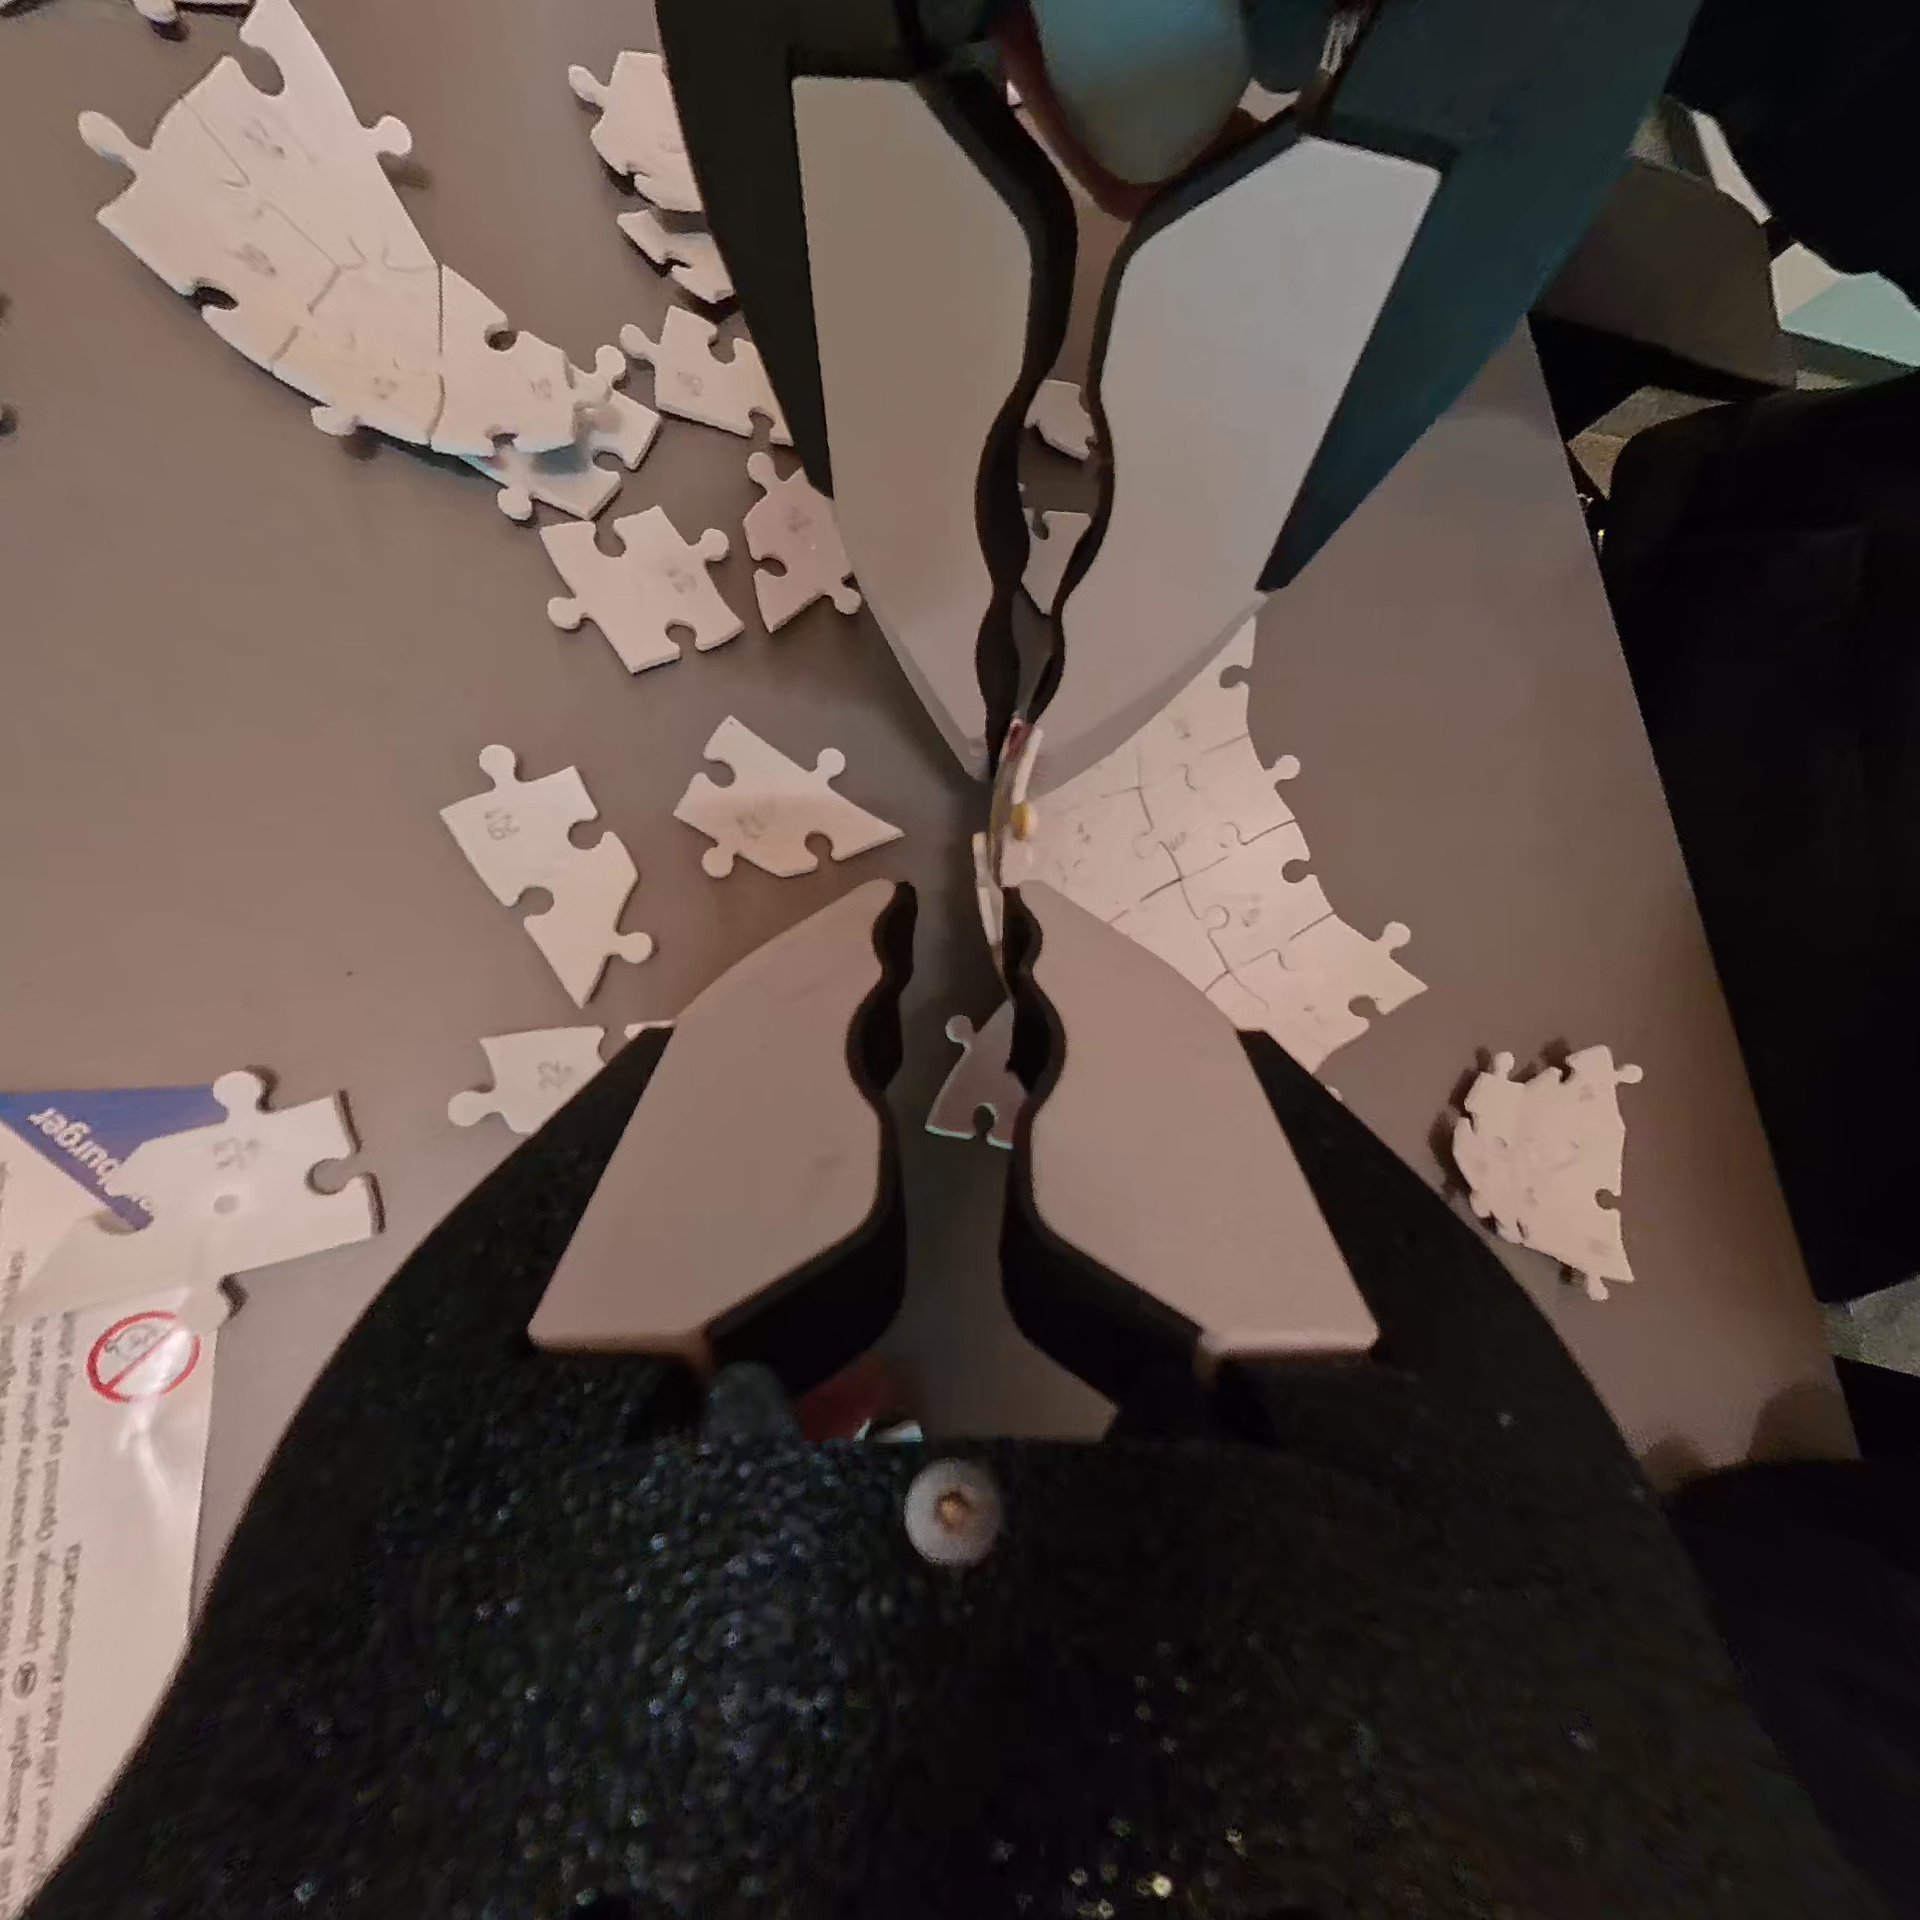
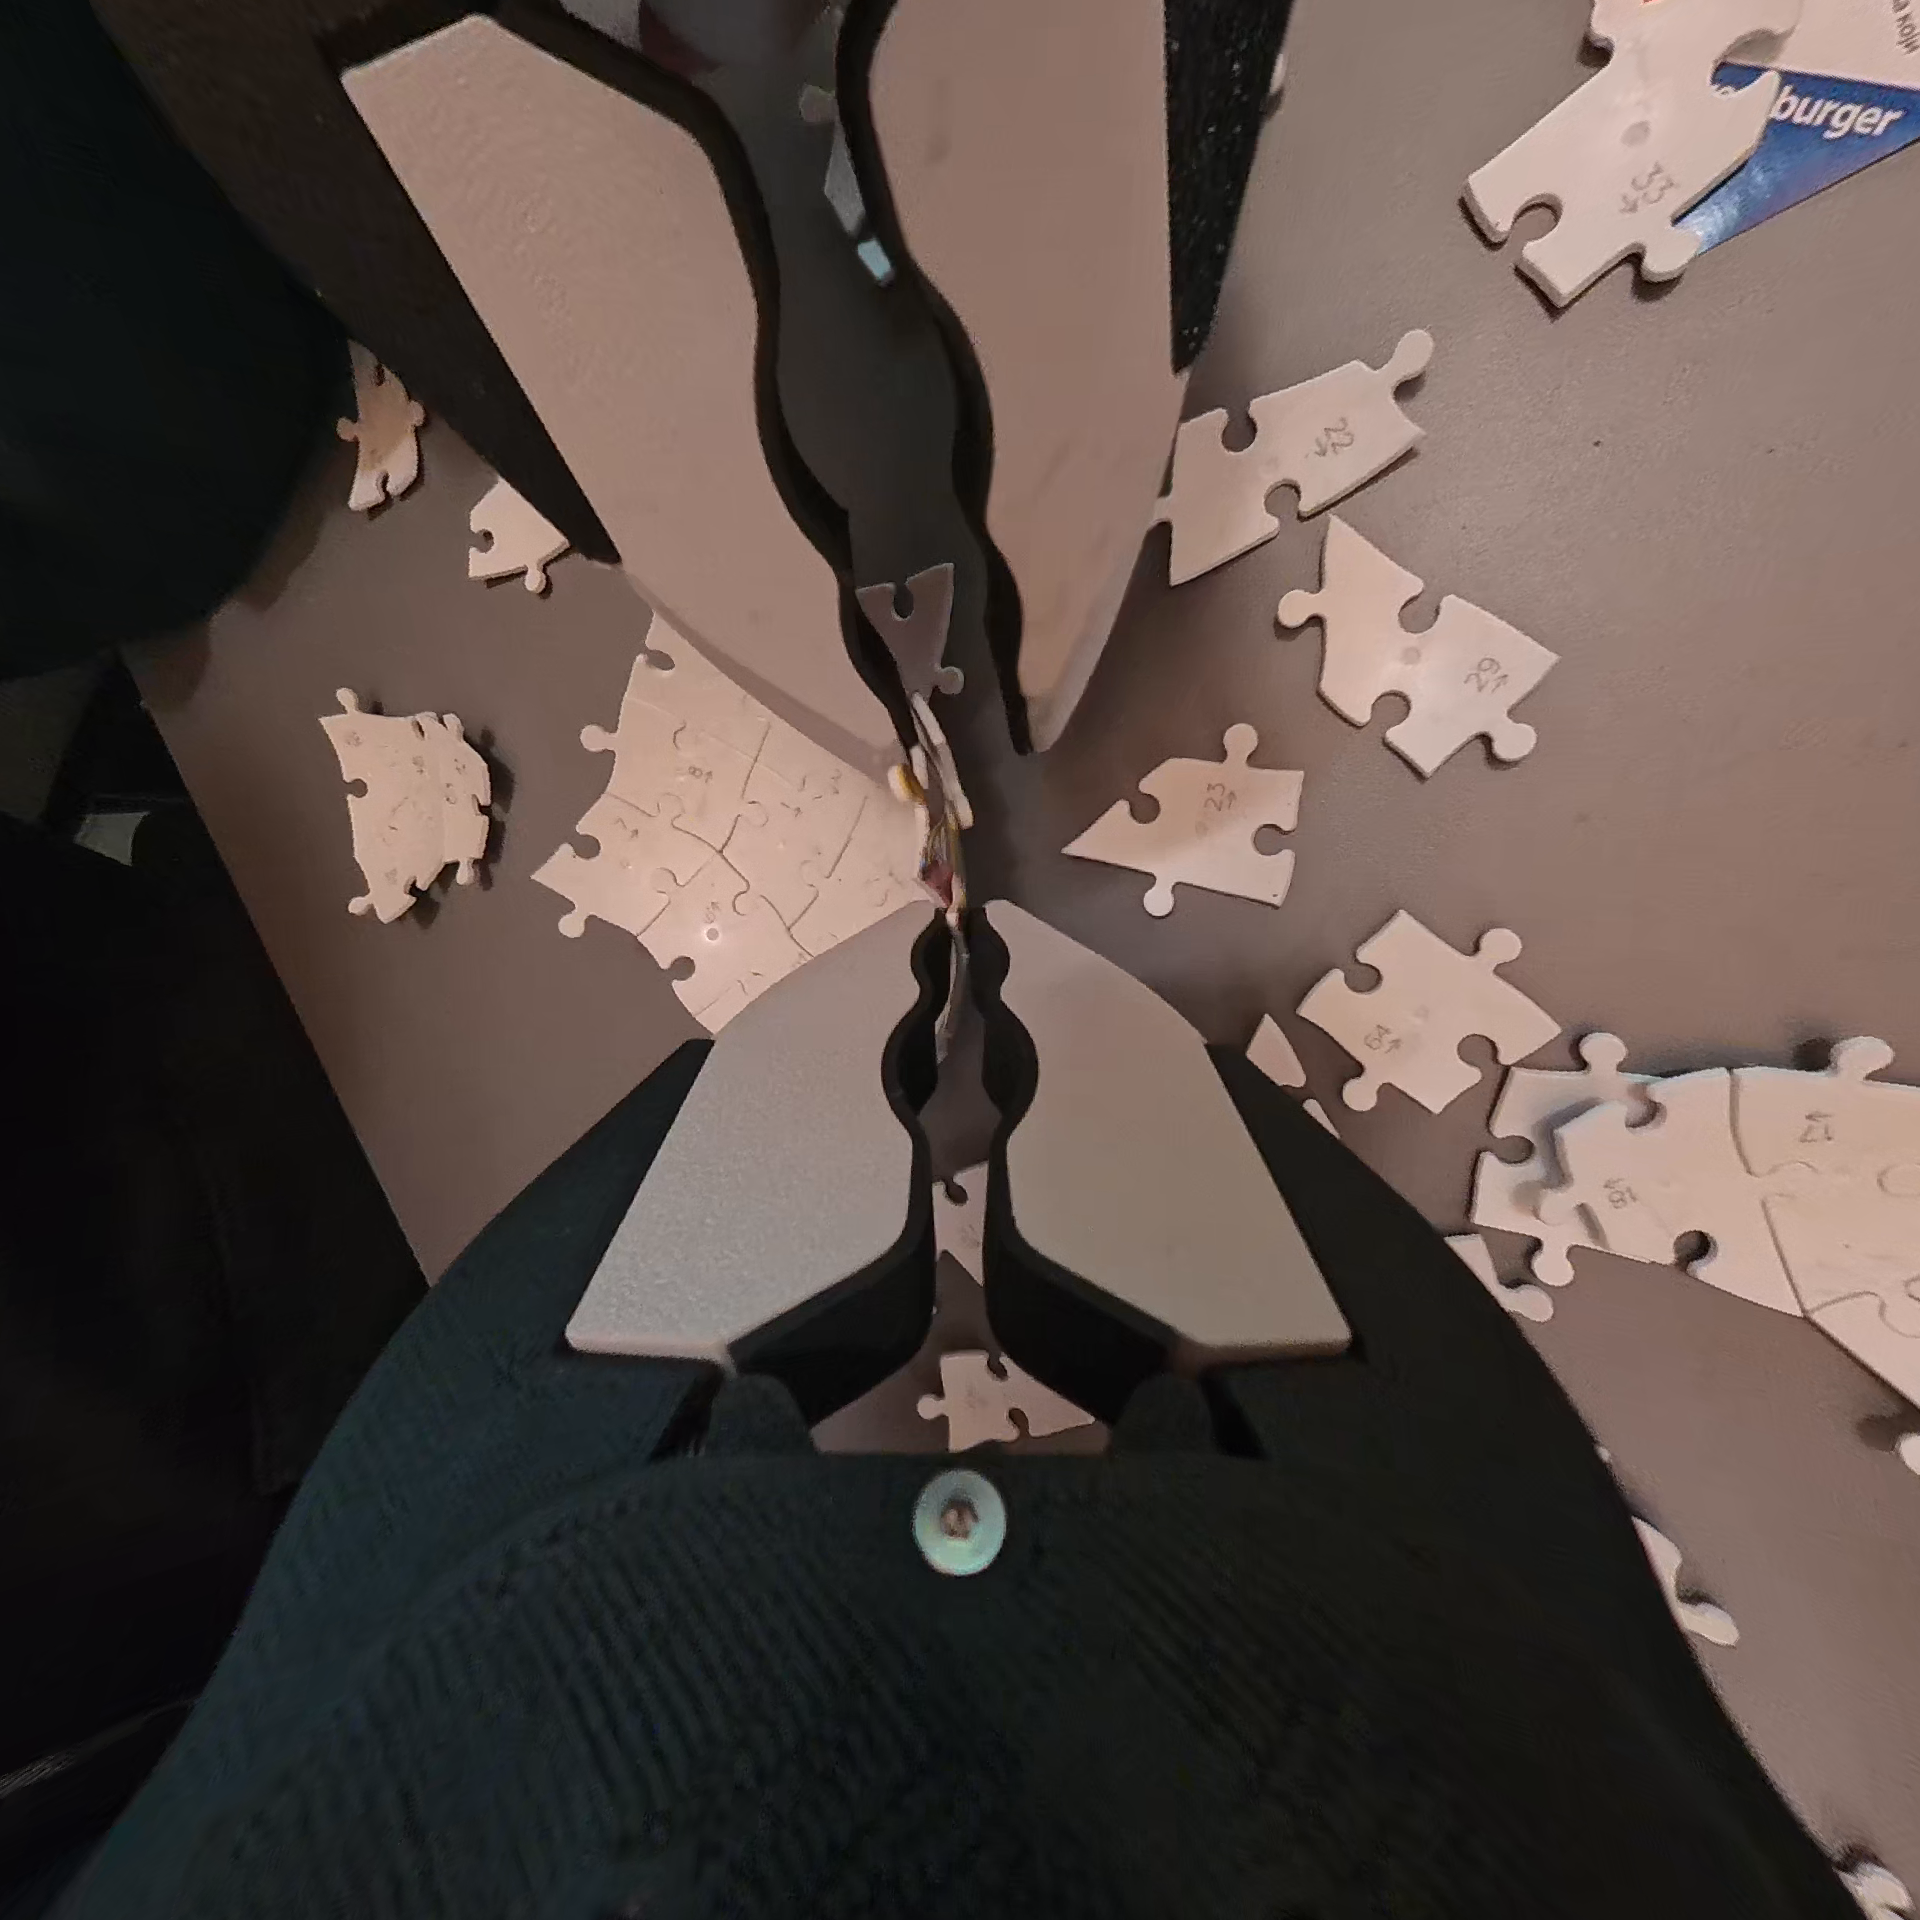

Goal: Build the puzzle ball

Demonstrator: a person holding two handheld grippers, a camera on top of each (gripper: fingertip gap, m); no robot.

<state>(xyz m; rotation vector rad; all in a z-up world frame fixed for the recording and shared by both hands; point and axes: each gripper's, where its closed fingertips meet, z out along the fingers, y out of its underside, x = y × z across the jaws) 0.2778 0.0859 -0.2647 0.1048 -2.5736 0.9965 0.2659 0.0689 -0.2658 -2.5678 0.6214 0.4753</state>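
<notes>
Two grippers face each other tip to tip over a dark grey table (image 1: 260, 675). Between them stands a narrow puzzle piece (image 1: 1006, 821), edge on, with a coloured printed face; it also shows in the right wrist view (image 2: 943, 821). My right gripper (image 2: 961, 920) is shut on one end of it, as the left wrist view (image 1: 1013, 732) confirms. My left gripper (image 1: 956, 909) is open: the piece lies along one finger (image 1: 1029, 935) and the other finger (image 1: 894, 914) stands apart from it. A patch of joined white pieces (image 1: 1226, 883) lies beside the tips, also in the right wrist view (image 2: 717, 842).
Loose white pieces lie around, such as two singles (image 1: 769, 810) (image 1: 545, 862), and a small one (image 1: 977, 1091) under my left gripper. A large curved assembly (image 1: 312, 260) and a small stack (image 1: 1548, 1164) lie farther off. A printed plastic bag (image 1: 94, 1403) lies nearby. The table edge (image 1: 1683, 935) is close. The tips of both grippers are at nearly the same place.
</notes>
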